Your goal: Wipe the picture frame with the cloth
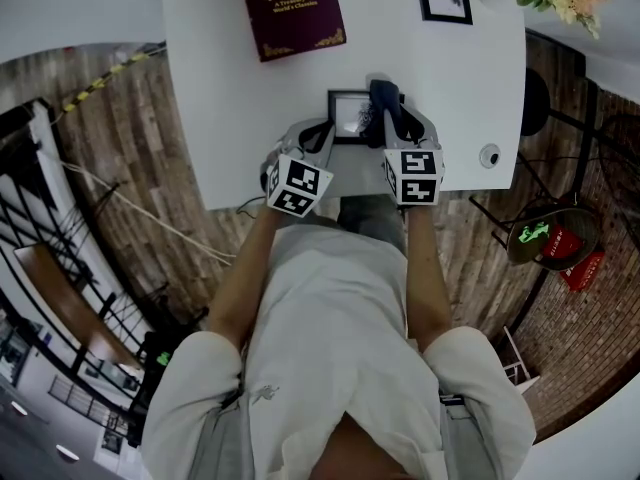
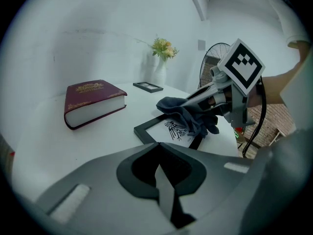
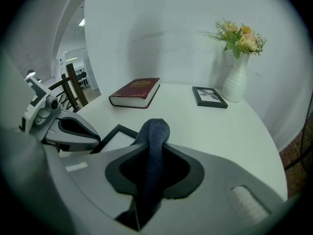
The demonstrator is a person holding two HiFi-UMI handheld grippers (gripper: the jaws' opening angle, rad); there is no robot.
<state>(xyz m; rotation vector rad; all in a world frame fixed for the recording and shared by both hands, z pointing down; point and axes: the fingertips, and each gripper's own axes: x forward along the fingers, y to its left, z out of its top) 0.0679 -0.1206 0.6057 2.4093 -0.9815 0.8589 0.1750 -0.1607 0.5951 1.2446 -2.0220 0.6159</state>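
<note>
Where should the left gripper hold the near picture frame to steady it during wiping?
The picture frame lies flat, with the cloth in the right gripper over its right side. Probably pinch its bare left border, coming from the left.

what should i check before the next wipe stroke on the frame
1. Cloth clamped in the right gripper: ok, the jaws are shut on it.
2. Cloth on the picture frame: ok, it drapes over the frame's right part.
3. Frame lying flat on the table: ok.
4. Left gripper steadying the frame: cannot tell. Its jaws are together on nothing, and it sits beside the frame's left edge; contact is not visible.
5. Room for the stroke: ok, the book lies well apart from the frame.
</note>
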